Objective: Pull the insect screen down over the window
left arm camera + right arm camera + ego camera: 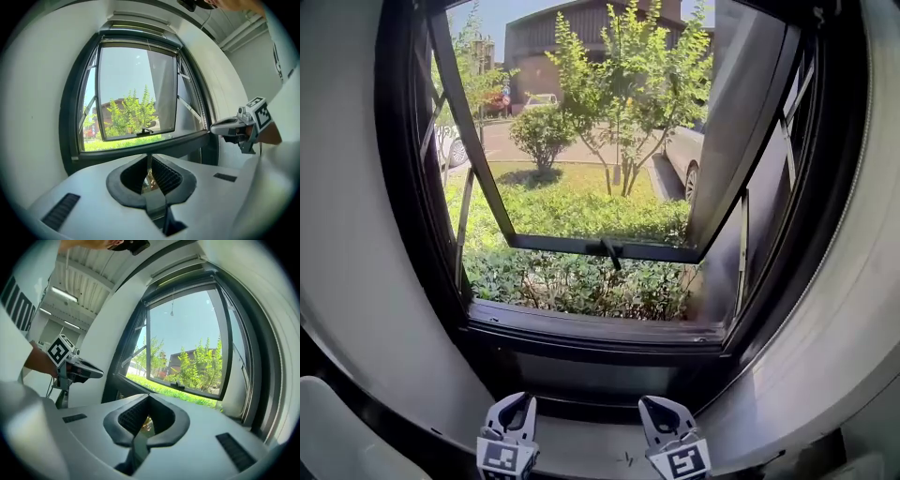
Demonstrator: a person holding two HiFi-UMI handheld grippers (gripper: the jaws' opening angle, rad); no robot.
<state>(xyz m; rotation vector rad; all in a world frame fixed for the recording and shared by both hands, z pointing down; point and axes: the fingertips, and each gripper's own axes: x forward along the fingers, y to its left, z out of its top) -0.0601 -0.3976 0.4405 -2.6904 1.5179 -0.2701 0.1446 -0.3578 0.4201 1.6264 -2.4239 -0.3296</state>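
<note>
Below, left tool (pixel 517 403) and right tool (pixel 656 405), closed and empty, face the open window (pixel 581 323); they should open before taking the pull cord (pixel 172 310).

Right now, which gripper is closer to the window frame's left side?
Left. The left gripper sits below-right of the frame's left side; the right gripper sits farther right.
</note>
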